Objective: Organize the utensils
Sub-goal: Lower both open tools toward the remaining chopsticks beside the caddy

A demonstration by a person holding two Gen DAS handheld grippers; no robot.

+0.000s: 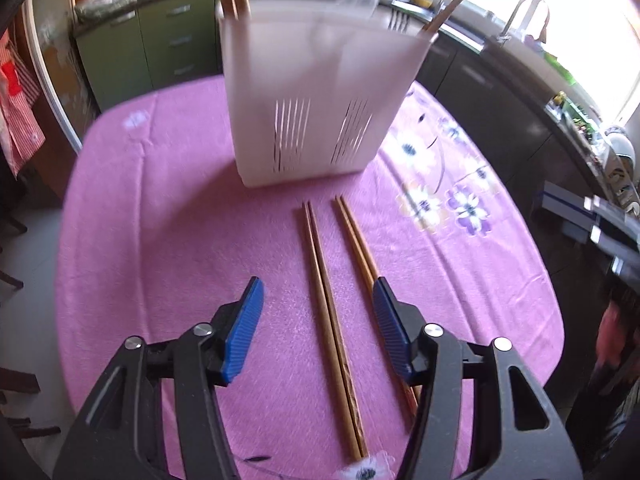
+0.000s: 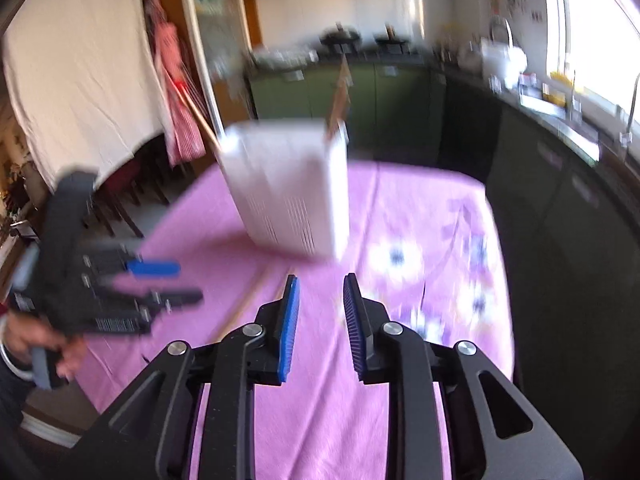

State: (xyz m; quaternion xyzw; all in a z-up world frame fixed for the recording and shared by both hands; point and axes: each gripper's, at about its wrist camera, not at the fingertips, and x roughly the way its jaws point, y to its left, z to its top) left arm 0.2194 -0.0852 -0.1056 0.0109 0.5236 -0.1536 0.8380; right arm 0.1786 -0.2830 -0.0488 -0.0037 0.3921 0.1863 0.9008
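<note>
A white slotted utensil holder (image 1: 316, 96) stands on the pink tablecloth (image 1: 160, 220), with chopsticks and a fork sticking out of its top. Two pairs of wooden chopsticks lie in front of it: the left pair (image 1: 326, 300) and the right pair (image 1: 358, 240). My left gripper (image 1: 318, 290) is open and empty, its blue pads straddling the left pair just above the cloth. My right gripper (image 2: 318, 286) is open and empty, off the table in front of the blurred holder (image 2: 288, 188). The left gripper also shows in the right wrist view (image 2: 160, 284).
Kitchen counters with a sink and tap (image 1: 524, 12) run along the right and back, with green cabinets (image 1: 160, 40) behind the table. The tablecloth has a flower print (image 1: 460, 200) on its right side. Chair legs stand at the left.
</note>
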